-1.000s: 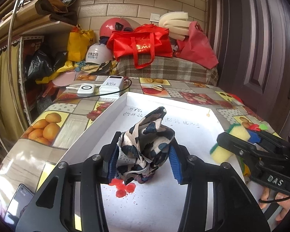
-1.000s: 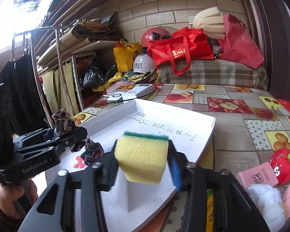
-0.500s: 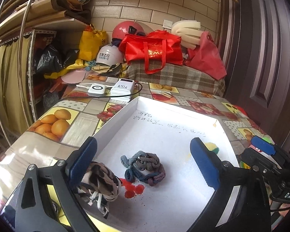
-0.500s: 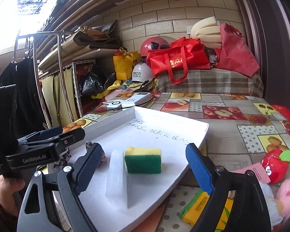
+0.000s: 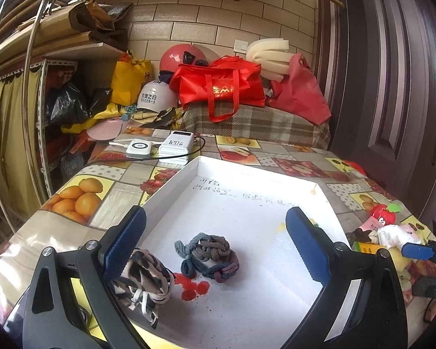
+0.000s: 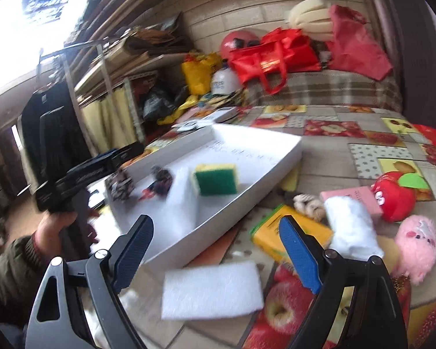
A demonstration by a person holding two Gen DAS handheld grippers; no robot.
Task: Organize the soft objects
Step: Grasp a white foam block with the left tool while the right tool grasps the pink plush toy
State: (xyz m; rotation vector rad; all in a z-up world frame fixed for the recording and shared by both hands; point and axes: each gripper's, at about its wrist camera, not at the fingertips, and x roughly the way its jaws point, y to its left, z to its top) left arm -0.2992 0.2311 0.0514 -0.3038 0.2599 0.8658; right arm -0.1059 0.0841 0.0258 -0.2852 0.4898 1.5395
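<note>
A white tray lies on the fruit-print table. In it are a patterned cloth, a knotted grey rope toy and a yellow-green sponge. My left gripper is open and empty above the tray's near end, the cloth by its left finger. My right gripper is open and empty, right of the tray, above a white pad. Soft toys lie to the right: a white roll, a pink plush, a red apple toy.
A yellow box and a pink card lie by the tray's right side. Power banks with a cable sit beyond the tray. Bags and helmets are piled at the back. A door stands at the right.
Both grippers opened and let go: the cloth and the sponge now lie in the tray. My right gripper has pulled back and to the right, over the white pad.
</note>
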